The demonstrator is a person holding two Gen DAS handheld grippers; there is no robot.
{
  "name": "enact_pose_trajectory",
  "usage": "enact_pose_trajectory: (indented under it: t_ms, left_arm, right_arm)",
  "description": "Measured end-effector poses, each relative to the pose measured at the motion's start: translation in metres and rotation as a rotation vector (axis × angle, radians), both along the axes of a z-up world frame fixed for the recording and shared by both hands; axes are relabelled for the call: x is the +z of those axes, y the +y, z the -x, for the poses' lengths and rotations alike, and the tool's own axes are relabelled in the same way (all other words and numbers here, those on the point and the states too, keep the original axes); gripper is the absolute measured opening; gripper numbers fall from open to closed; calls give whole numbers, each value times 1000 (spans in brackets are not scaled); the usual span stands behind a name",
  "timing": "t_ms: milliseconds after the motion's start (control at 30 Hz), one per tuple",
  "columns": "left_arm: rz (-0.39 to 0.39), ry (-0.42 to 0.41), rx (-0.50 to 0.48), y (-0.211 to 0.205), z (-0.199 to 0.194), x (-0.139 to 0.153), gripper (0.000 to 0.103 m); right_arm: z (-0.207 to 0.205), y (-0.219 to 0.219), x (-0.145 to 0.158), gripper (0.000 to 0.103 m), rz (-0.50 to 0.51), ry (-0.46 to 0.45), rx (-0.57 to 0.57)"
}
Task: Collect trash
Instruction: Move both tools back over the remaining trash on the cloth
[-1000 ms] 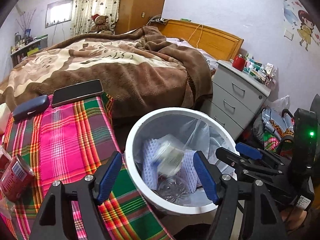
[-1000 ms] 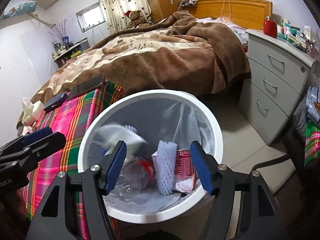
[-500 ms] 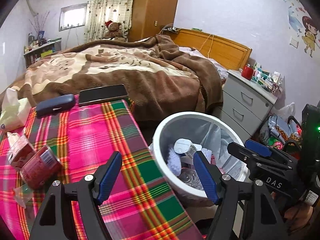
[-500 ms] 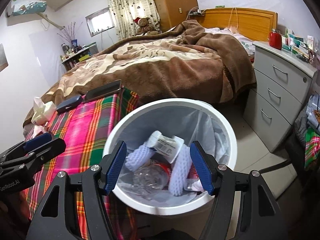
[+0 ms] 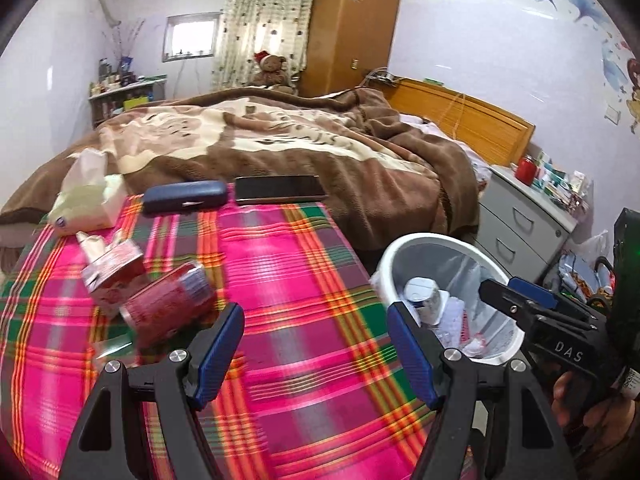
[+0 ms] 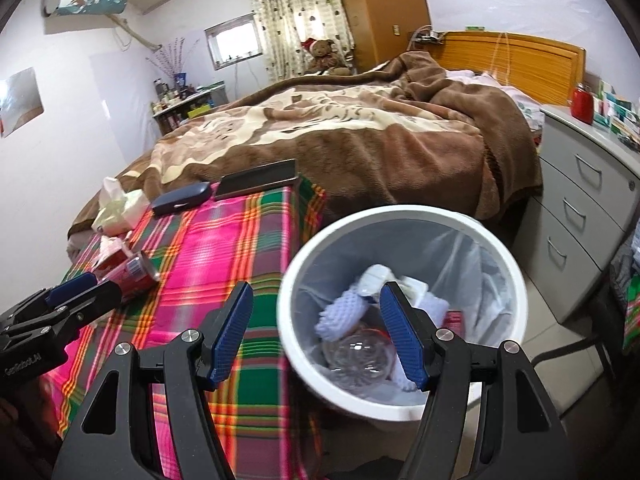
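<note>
Holding trash: bin (image 6: 400,216) (btl (image 6: 360,354), foam (image 6: 340,316))

I see a pink, green and orange plaid cloth (image 5: 304,280) at lower centre, with a red can (image 5: 166,306) at left. My white bin (image 6: 400,308) sits right; the blanket (image 5: 304,140) above is brown and cream.

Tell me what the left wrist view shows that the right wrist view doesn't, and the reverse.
Only the left wrist view: a clear wrapper beside the can, and wall cartoon stickers.

Only the right wrist view: the wall air conditioner, and a clear plastic bottle deep in the bin.

Both: the white trash bin, red can lying on the plaid cloth, tissue pack, and open, empty left claw and right claw.
</note>
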State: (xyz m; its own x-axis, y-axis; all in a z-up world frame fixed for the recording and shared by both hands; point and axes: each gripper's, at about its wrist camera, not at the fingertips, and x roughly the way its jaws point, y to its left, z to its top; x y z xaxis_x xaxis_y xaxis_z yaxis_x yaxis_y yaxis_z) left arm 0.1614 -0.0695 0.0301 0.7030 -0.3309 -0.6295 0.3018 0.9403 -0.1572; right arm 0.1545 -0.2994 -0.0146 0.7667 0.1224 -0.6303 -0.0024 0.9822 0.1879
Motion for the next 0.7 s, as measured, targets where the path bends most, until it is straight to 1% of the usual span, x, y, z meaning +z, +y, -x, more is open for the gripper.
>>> enact_pose_trajectory:
  t_ms: [133,233,433,700]
  left_arm:
    - [-7,-9,57,29,4,-1,73]
    - [8,1,98,51,5,-3,73]
    - [12,-2,164,86,7,-4,73]
    - [-4,7,253,136,6,-12,73]
  right_arm:
    - [-1,16,1,67,1,-3,34]
    - [-3,29,1,67,4,-5,63]
    - [-5,53,0,67,1,-2,113]
    - [-18,92,-10,67,-11,43,197]
